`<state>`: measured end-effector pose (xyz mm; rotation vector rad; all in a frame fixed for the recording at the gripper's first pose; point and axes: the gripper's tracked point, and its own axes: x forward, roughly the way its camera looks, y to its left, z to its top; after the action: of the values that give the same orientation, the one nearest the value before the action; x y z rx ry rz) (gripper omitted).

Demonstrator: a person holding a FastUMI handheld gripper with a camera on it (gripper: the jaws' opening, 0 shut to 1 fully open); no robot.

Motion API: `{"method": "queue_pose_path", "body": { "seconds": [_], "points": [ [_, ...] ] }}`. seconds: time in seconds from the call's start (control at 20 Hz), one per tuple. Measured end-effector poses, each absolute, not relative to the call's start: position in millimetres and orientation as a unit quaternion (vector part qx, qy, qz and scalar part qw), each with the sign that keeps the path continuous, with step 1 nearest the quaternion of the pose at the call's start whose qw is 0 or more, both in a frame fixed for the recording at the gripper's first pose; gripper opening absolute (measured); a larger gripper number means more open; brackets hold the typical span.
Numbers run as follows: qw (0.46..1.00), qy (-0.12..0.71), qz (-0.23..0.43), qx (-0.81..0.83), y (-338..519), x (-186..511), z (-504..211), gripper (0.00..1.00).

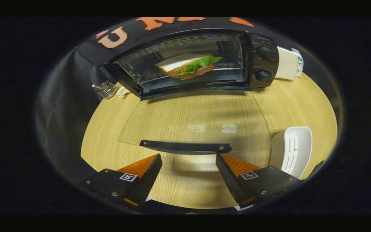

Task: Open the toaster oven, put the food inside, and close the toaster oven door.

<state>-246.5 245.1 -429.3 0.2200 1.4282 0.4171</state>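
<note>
Gripper view looks across the wooden tabletop (301,96) toward the toaster oven (192,61), which sits at the far edge against the booth's cloth wall. Its glass door (198,119) is folded all the way down and lies flat over the tabletop, so the cavity is open to the front. The sandwich (188,66) already rests on the wire rack inside, well back from the door hinge, where the door should swing up without catching it. The black door handle (185,147) runs along the door's near edge, just ahead of the tongs (188,167). The tongs are spread apart and hold nothing; the handle lies across the gap in front of their tips, a placement that suits getting under or around it to lift the door. By this reckoning only the closing step remains. A white tray (293,149) stands empty near the right edge of the tabletop, beside the door.
</note>
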Motion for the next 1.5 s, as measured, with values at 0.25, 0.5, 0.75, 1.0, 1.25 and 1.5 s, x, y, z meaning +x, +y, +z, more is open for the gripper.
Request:
{"method": "queue_pose_path", "body": {
  "seconds": [0.25, 0.5, 0.75, 1.0, 1.25, 1.5],
  "points": [
    [0.729, 0.651, 0.193, 0.08, 247.7, -245.7, -431.7, 0.99],
    [0.752, 0.622, 0.206, 0.07, 247.3, -229.8, -407.7, 0.99],
    [0.776, 0.589, 0.212, 0.073, 246.2, -197.4, -389.0, 0.99],
    [0.799, 0.561, 0.199, 0.087, 244.1, -151.1, -371.4, 0.99],
    [0.819, 0.533, 0.185, 0.099, 246.7, -107.0, -353.4, 0.99],
    [0.849, 0.483, 0.175, 0.124, 246.4, -57.7, -317.9, 0.99]
  ]
}}
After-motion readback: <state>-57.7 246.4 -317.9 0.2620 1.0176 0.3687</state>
